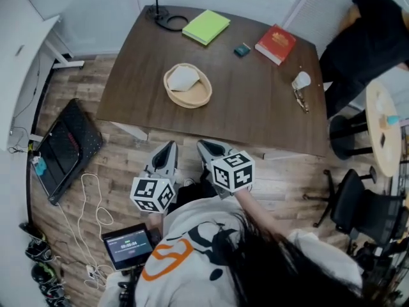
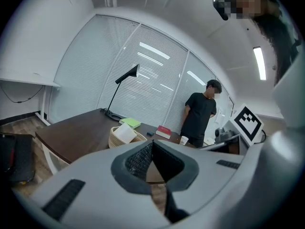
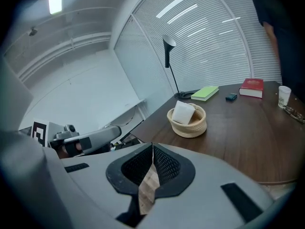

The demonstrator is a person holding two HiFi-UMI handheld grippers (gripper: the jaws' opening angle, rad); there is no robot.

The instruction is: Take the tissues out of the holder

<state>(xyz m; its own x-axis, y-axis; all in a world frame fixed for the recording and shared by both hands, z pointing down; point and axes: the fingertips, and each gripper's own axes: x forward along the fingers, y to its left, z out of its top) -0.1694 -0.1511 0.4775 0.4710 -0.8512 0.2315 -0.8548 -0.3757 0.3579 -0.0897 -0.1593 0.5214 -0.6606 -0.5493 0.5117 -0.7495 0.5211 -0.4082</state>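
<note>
A woven basket (image 1: 186, 94) stands on the dark wooden table (image 1: 255, 107) with a white tissue pack (image 1: 183, 78) in it. The basket (image 2: 119, 138) and tissue pack (image 2: 125, 132) show ahead in the left gripper view; the right gripper view has the basket (image 3: 188, 125) and tissue pack (image 3: 182, 112) too. My left gripper (image 1: 170, 146) and right gripper (image 1: 203, 144) hang side by side over the floor, just short of the table's near edge. Both the left gripper (image 2: 152, 143) and the right gripper (image 3: 152, 147) are shut with nothing held.
On the table lie a green notebook (image 1: 206, 26), a red book (image 1: 275, 43), a lamp base (image 1: 169, 21), a small dark object (image 1: 241, 49) and a white cup (image 1: 301, 80). A person in black (image 1: 370, 37) stands at the far right. A tablet (image 1: 128, 245) and cables lie on the floor.
</note>
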